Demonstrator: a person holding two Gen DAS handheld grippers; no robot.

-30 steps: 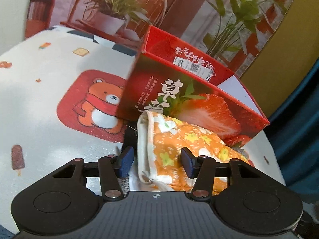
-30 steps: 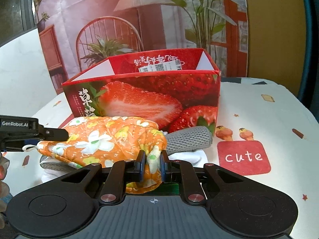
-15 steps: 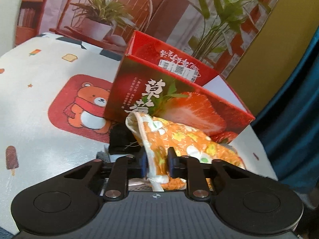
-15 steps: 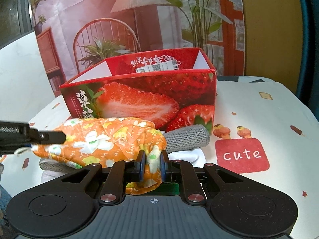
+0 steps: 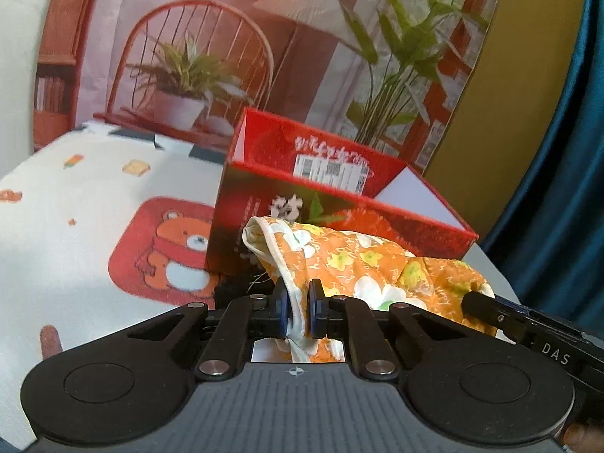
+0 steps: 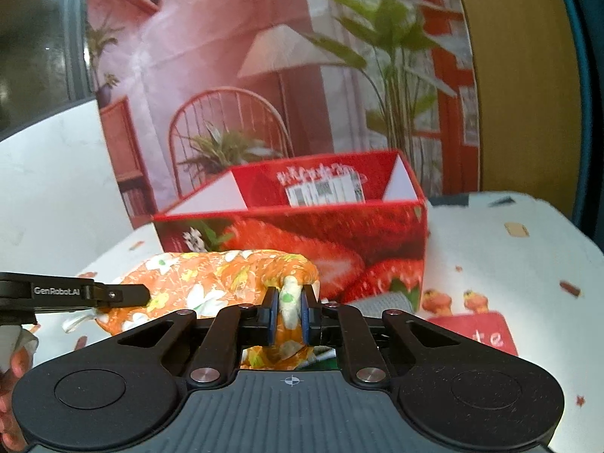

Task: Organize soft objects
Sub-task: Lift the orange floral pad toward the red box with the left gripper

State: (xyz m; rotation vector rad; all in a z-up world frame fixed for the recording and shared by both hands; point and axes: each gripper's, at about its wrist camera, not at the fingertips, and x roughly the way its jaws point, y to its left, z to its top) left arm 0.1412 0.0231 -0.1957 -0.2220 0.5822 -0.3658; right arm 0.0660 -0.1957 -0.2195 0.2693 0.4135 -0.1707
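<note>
While both claws pinch it, your left gripper (image 5: 298,311) clamps the orange floral cloth (image 5: 362,268) at its hemmed end and your right gripper (image 6: 288,315) its other end; stretched between them, it hangs before the strawberry box (image 6: 339,226), likely so it lifts in flat.

Matte black left gripper (image 5: 298,311) with blue finger pads (image 5: 280,309), silver pivot screws and ribbed grey housing; the matching right gripper (image 6: 290,315) has the same build, its side lettered "DAS".
</note>
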